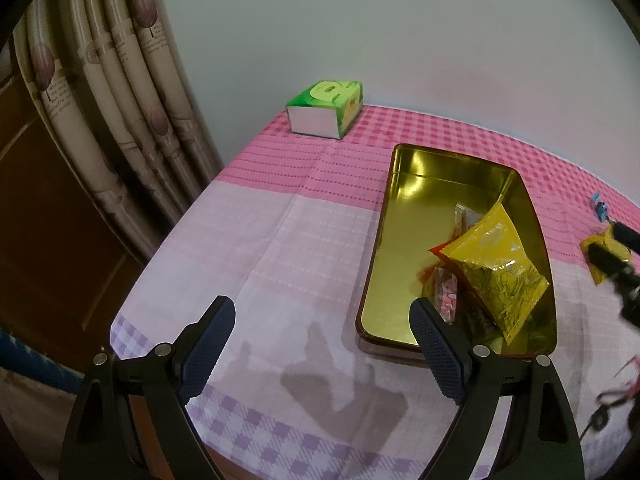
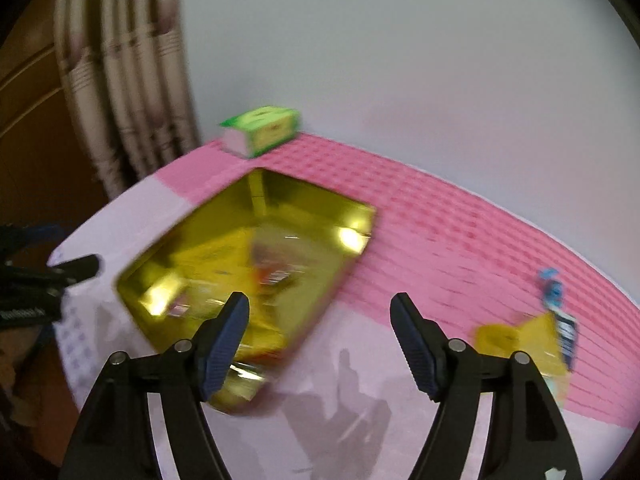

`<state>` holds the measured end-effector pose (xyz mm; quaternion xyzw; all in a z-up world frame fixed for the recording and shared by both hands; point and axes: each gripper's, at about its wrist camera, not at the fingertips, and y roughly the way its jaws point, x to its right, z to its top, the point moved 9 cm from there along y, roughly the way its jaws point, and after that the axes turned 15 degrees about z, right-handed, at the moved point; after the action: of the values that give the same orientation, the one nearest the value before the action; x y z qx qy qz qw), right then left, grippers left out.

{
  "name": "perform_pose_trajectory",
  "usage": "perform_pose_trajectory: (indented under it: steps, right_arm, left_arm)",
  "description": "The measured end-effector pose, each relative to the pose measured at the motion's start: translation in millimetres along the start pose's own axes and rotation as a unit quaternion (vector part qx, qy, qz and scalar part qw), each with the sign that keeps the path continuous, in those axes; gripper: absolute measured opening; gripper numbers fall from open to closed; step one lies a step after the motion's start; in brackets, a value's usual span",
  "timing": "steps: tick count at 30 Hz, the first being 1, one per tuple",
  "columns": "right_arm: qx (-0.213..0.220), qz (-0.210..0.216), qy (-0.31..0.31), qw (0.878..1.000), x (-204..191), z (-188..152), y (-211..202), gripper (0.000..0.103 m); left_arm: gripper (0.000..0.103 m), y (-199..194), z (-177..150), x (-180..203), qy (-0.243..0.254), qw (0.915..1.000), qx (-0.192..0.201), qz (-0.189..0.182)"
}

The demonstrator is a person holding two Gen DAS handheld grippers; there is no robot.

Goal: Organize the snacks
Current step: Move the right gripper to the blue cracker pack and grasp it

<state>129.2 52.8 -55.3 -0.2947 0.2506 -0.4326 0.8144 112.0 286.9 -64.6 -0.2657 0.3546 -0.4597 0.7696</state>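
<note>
Gold tin w/ snacks on checked-cloth desk; both sets of fingers wide apart, holding nothing.

Tin [image 1: 404,184]: shiny rectangular metal tray, rounded corners, toward desk's [image 1: 304,240] right side; crinkly yellow packet [image 1: 496,276] leans inside at its near end over small red/pink wrappers [image 1: 448,300]. Left gripper [image 1: 322,330] over bare cloth at near edge. Right gripper [image 2: 320,330] empty too. Right view only: yellow packet [image 2: 520,336] + blue one [image 2: 554,290] loose by right edge, but blurred, tin contents unreadable. Left view: green tissue box [image 1: 326,108] at far edge, sharp; right gripper cut off at frame edge.
</note>
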Motion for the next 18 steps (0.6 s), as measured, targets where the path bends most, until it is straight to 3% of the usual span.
perform_pose_trajectory:
  steps: [5,10,13,18]
  right_arm:
    - [0.005,-0.071,0.057,0.996,83,-21,-33,0.070]
    - [-0.003,-0.144,0.106,0.984,159,-48,-61,0.071]
    - [-0.015,-0.172,0.127,0.977,187,-66,-68,0.073]
    - [-0.036,-0.181,0.153,0.971,212,-92,-66,0.074]
  left_arm:
    - [0.089,-1,0,1,0.004,1.0000,0.001,0.000]
    - [0.089,-2,-1,4,0.009,0.9999,0.006,0.007]
    - [0.089,-2,-2,6,0.012,0.9999,0.007,0.009]
    - [0.089,-3,-3,8,0.015,0.9997,0.015,0.011]
